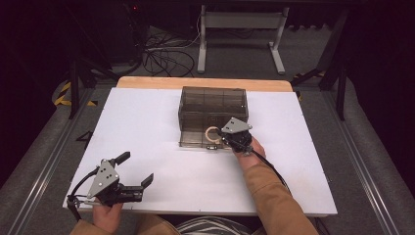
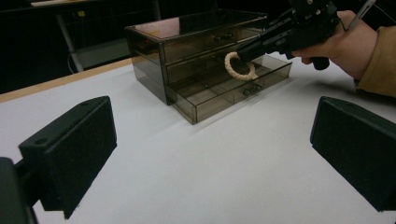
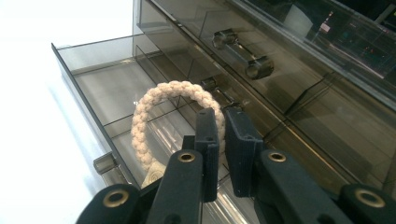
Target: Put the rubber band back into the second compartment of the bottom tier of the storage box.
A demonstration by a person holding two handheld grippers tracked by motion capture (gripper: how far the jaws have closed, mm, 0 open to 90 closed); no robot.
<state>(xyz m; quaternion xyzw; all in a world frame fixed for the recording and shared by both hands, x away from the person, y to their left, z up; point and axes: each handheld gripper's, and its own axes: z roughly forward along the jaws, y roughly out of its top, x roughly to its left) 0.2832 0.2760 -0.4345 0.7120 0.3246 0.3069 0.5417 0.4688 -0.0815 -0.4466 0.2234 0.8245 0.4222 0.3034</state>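
A smoky see-through drawer box (image 1: pixel 213 100) stands at the middle back of the white table top (image 1: pixel 142 117), its bottom drawer (image 1: pixel 193 139) pulled out toward me. My right gripper (image 1: pixel 222 137) hangs over that open drawer, shut on a cream braided rope ring (image 1: pixel 212 133). In the right gripper view the ring (image 3: pixel 154 107) is pinched at its right side between the jaws (image 3: pixel 223 116), above the drawer floor (image 3: pixel 107 79). My left gripper (image 1: pixel 135 168) rests near the front left of the table, open, with nothing between its pads (image 2: pixel 74 149).
The upper drawers (image 3: pixel 243 51) of the box are closed, with round bar handles. A wooden strip (image 1: pixel 205 82) edges the table at the back. Beyond it stand a white desk frame (image 1: pixel 240 29) and loose cables (image 1: pixel 161 56) on the floor.
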